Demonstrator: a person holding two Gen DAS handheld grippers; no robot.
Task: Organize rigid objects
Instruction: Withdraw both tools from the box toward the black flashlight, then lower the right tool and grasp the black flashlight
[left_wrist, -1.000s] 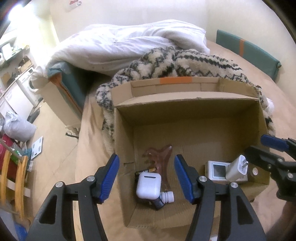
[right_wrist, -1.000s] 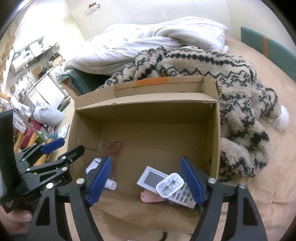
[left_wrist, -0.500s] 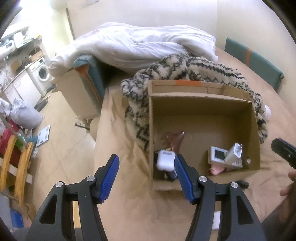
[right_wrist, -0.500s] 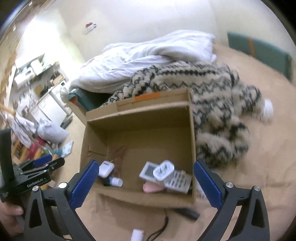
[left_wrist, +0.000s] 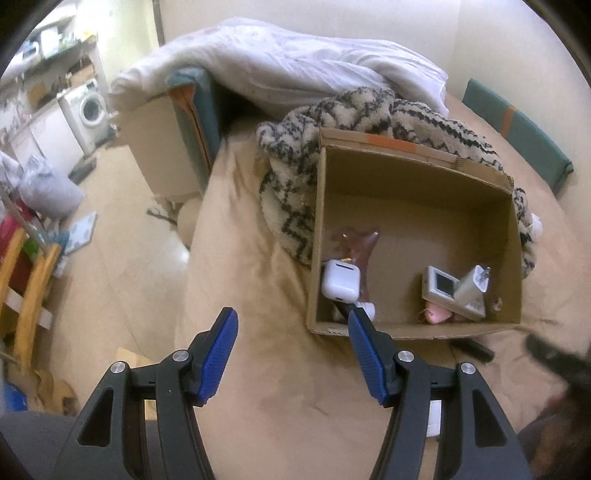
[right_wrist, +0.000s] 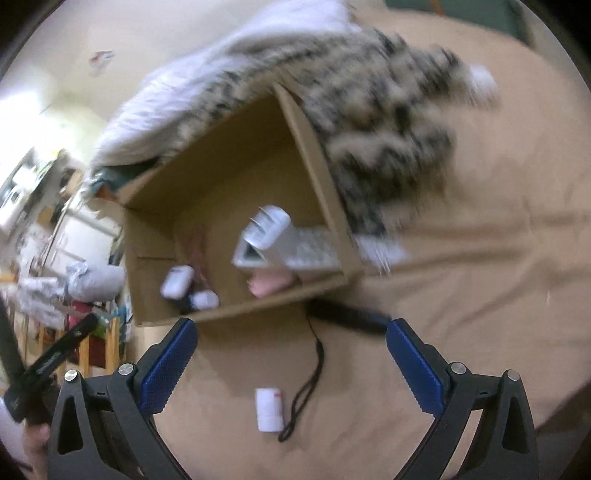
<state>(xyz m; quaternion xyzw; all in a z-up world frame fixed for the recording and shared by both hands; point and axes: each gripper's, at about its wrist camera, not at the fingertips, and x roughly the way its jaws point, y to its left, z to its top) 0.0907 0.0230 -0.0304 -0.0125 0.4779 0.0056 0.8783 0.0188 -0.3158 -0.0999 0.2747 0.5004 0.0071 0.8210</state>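
Both grippers are now drawn back from the cardboard box (right_wrist: 321, 177). The right gripper (right_wrist: 291, 362), its jaws just opened wide and empty, hangs above the small white cylinder (right_wrist: 269, 409), probably the next pick; the left gripper (left_wrist: 291, 354) is half open, empty.

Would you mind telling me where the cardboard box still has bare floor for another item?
The brown cardboard box is bare across its far half and centre, between the white earbud case at the left wall and the white remote control with white plug adapter. Both near corners are crowded.

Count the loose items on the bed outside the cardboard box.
2: a small white cylinder with a black cord beside it, and a black bar-shaped object against the cardboard box front wall. Others may be out of view.
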